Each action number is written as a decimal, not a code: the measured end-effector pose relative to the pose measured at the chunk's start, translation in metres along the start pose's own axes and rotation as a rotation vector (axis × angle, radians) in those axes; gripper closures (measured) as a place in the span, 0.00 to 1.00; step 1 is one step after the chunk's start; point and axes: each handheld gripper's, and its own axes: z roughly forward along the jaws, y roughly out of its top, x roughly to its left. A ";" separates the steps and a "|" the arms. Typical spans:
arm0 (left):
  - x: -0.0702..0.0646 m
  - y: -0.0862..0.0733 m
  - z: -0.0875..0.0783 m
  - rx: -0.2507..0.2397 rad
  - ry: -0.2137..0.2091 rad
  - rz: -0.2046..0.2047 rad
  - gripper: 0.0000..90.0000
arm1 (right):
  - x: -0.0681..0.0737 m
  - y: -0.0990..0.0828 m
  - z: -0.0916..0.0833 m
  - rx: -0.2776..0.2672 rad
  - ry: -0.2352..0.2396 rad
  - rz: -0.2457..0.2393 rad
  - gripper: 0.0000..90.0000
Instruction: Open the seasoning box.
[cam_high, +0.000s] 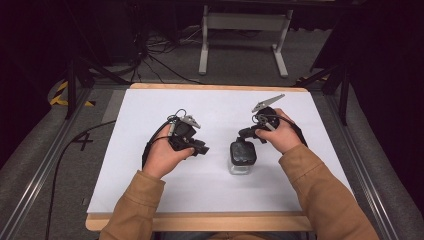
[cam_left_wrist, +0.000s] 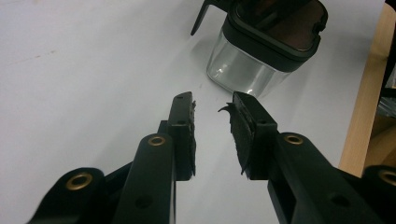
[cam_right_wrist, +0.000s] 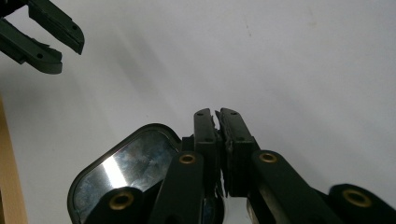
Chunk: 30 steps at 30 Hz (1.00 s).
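From the high view, a white sheet (cam_high: 215, 150) covers most of the wooden table (cam_high: 200, 221), leaving a strip of bare wood at the near edge; a clear square jar with a black lid (cam_high: 242, 156) stands right of the sheet's middle, with open white surface all round it except on its far right, where the right gripper (cam_high: 248, 132) hangs just above and beside the lid; the left gripper (cam_high: 200, 148) sits to the jar's left, apart from it, its tips pointing toward the jar; both tan sleeves come in over the near edge.

In the left gripper view, the left gripper (cam_left_wrist: 214, 109) has its jaws standing apart with bare sheet between them; the jar (cam_left_wrist: 261, 46) stands ahead and a little right, not touched; the table's wooden edge (cam_left_wrist: 364, 102) runs down the right side, close behind the jar.

In the right gripper view, the right gripper (cam_right_wrist: 217, 114) has its jaws drawn together, nothing between them that I can see; the jar's glossy lid (cam_right_wrist: 126, 172) lies below and to the left of them; the left gripper (cam_right_wrist: 51, 42) shows at the upper left, its jaws parted, with wide bare sheet between.
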 end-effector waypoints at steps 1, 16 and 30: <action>0.000 0.000 0.000 -0.002 0.002 0.002 0.78 | 0.000 0.000 0.000 -0.001 -0.001 0.001 0.97; -0.002 0.001 0.003 -0.002 -0.011 0.010 0.79 | 0.001 0.000 0.000 0.004 0.002 0.012 0.97; -0.031 0.010 0.028 0.048 -0.158 0.118 0.98 | 0.001 0.001 0.000 0.014 0.003 0.024 0.97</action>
